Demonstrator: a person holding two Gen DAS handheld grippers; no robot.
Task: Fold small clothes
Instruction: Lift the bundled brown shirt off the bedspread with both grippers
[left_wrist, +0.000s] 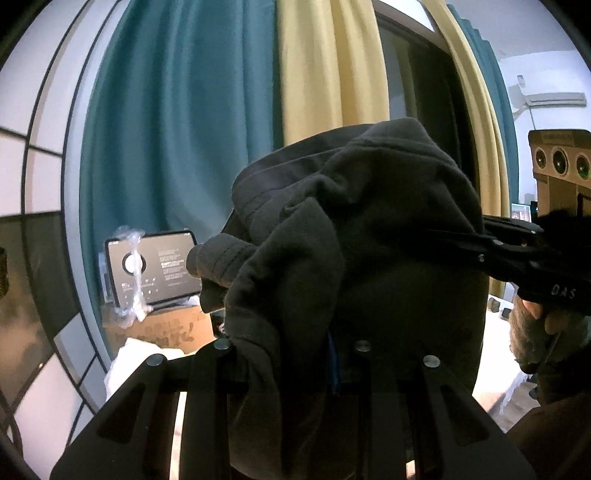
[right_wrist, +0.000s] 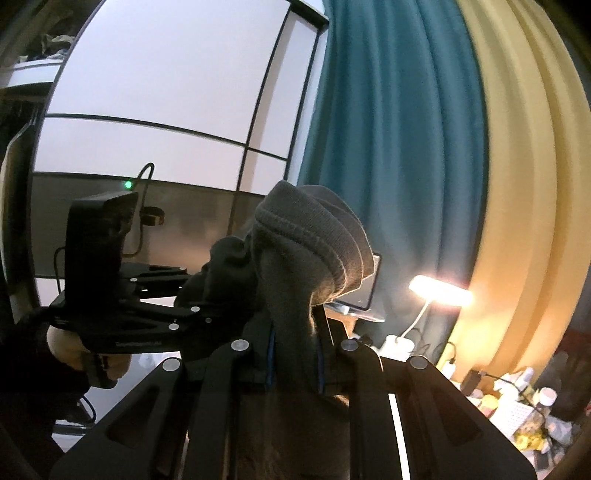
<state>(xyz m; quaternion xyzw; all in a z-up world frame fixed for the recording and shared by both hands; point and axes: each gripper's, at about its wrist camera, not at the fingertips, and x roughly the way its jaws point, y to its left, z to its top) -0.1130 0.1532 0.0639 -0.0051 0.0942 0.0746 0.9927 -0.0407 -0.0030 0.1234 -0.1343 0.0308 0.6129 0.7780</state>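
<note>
Holding a dark grey fleece garment (left_wrist: 369, 229) aloft at frame centre, the left gripper (left_wrist: 291, 354) and right gripper (right_wrist: 295, 354) are each clamped on a bunched edge, against the teal curtain (left_wrist: 166, 129). Judged step: lift and spread before folding. Next move calls for drawing both grippers apart, then lowering the cloth flat.

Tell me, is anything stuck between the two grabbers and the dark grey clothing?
Nothing visible. The left gripper and right gripper are each shut directly on the dark grey garment, holding it up in front of the teal curtain.
</note>
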